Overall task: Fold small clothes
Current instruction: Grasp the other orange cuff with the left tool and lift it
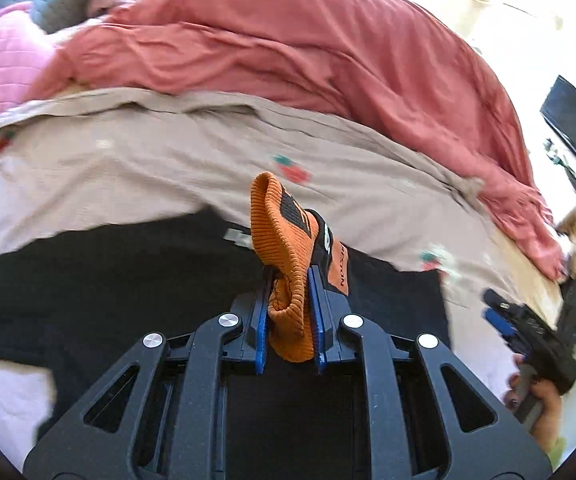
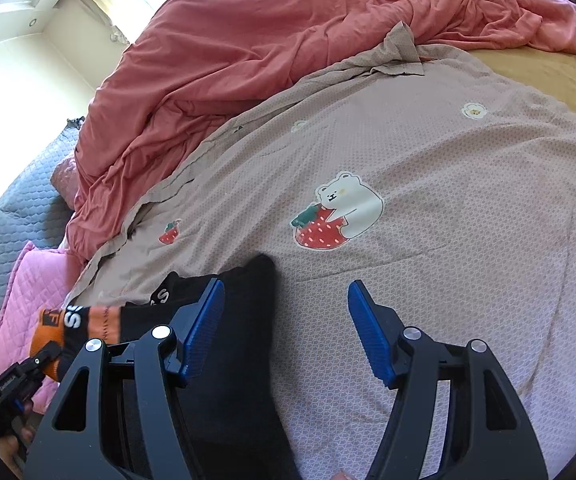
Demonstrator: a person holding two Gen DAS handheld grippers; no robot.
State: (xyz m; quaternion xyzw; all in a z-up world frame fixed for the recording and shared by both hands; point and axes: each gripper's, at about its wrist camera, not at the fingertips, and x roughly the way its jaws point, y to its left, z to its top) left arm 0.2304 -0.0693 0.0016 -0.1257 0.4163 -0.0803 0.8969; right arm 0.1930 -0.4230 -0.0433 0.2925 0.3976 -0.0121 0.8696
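Left gripper [image 1: 289, 300]: you clench the orange sock [image 1: 284, 248], lifted above the sheet [image 1: 136, 168].
Right gripper [image 2: 286, 332]: released, over the sheet.
Progress: no fold visible; folding remains.

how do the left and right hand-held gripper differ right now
The left hand-held gripper is shut on the orange sock cuff; the right hand-held gripper is open and holds nothing. The left lifts the sock above the black garment; the right hangs over the pinkish bear-print sheet, its left finger over the garment. Both have blue pads and black frames.
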